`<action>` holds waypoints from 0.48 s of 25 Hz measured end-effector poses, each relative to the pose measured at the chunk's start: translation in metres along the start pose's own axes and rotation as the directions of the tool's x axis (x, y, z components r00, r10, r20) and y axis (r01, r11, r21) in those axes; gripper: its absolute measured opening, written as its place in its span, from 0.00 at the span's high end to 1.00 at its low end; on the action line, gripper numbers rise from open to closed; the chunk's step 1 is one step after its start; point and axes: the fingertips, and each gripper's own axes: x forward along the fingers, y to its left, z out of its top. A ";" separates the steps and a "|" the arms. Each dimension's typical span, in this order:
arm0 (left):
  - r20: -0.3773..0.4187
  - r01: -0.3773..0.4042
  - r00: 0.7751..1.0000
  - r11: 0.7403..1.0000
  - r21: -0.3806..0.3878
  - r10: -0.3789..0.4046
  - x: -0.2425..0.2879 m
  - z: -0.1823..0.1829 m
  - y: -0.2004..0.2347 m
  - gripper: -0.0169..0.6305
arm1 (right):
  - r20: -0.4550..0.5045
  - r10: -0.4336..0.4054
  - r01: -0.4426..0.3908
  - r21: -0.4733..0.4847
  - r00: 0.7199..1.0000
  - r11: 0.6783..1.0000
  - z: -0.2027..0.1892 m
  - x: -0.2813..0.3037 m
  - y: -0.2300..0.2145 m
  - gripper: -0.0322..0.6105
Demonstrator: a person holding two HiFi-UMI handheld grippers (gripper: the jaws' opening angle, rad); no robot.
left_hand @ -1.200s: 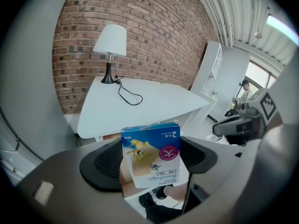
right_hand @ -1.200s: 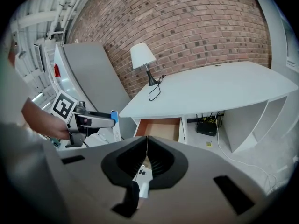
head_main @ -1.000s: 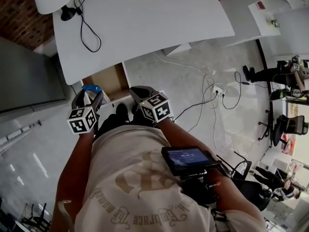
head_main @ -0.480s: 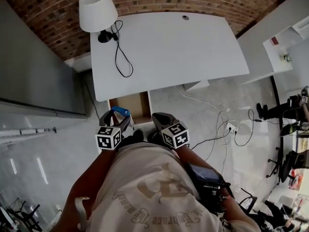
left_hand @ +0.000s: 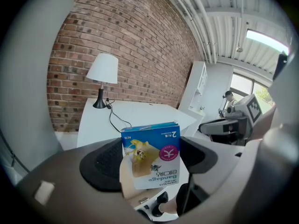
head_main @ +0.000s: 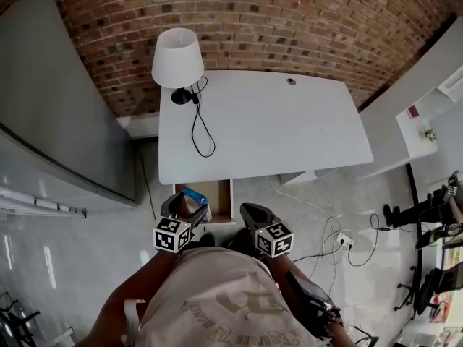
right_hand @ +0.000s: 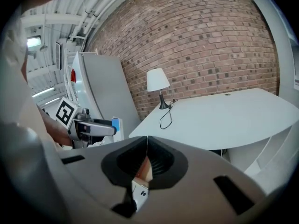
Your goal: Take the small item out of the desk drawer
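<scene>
My left gripper (head_main: 186,207) is shut on a small blue-and-white bandage box (left_hand: 152,155), which stands upright between the jaws, clear of the open wooden drawer (head_main: 217,196). In the head view the box (head_main: 194,194) shows as a blue patch over the drawer's left side. My right gripper (head_main: 252,215) hangs to the right of the drawer, shut with nothing between its jaws. In the right gripper view its tips (right_hand: 147,146) meet, and the left gripper (right_hand: 91,127) with the box (right_hand: 116,126) shows at the left.
The white desk (head_main: 275,125) stands against a brick wall, with a white lamp (head_main: 178,58) and its black cable (head_main: 201,132) at the back left. A grey cabinet (head_main: 65,114) lies to the left. Cables and a power strip (head_main: 340,238) lie on the floor at the right.
The head view has pulled back from the desk, so more of the wall shows. Both grippers stay before the drawer. The left one still holds the blue box.
</scene>
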 end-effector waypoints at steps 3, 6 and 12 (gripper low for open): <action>0.037 0.017 0.999 1.000 0.020 -0.017 0.000 0.018 -0.003 0.39 | 0.051 0.003 -0.003 -0.007 0.999 1.000 0.023 -0.007 -0.005 0.94; 0.075 0.026 0.997 0.999 0.046 -0.030 -0.001 0.037 -0.007 0.39 | 0.088 0.004 -0.003 -0.009 0.996 1.000 0.039 -0.014 -0.012 0.94; 0.103 0.042 0.993 0.997 0.066 -0.048 -0.001 0.057 -0.011 0.39 | 0.128 -0.001 0.004 -0.019 0.992 1.000 0.062 -0.023 -0.020 0.94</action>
